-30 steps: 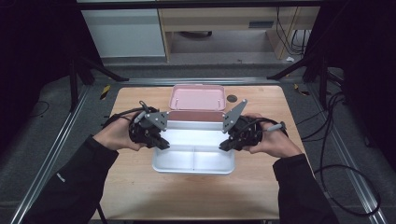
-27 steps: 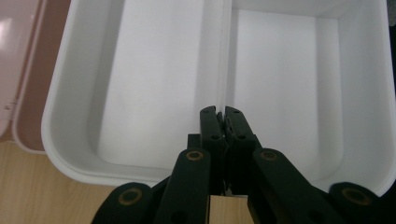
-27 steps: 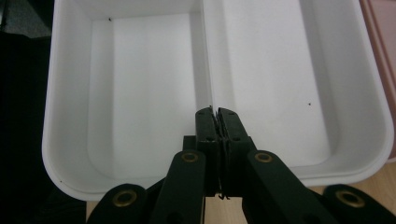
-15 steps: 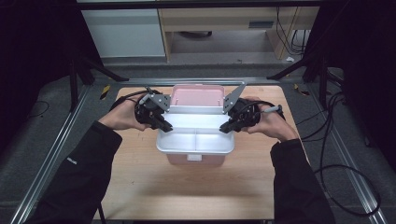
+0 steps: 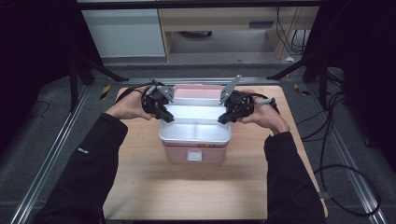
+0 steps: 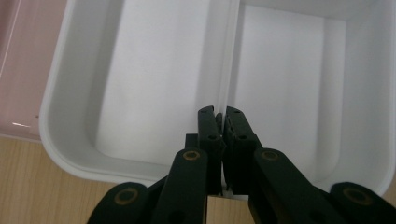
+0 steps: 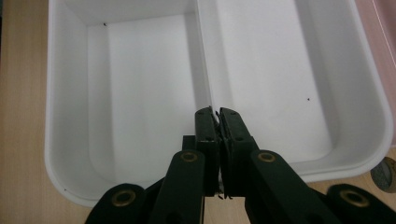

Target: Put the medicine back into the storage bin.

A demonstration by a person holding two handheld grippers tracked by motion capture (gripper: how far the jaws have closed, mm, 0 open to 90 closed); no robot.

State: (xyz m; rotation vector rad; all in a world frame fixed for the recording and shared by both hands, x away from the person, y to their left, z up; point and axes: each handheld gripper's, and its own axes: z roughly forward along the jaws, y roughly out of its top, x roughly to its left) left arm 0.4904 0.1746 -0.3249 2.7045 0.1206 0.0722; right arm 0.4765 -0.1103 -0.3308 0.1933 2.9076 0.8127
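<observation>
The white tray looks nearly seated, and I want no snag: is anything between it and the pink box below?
Nothing visible is. The white tray, held at its divider by the left gripper and right gripper, sits directly above the pink box, both compartments empty.

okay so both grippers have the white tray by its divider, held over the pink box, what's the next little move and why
Probably lower the white tray straight down into the pink box. The left gripper and right gripper each clamp its divider, and it sits roughly lined up over the box.
</observation>
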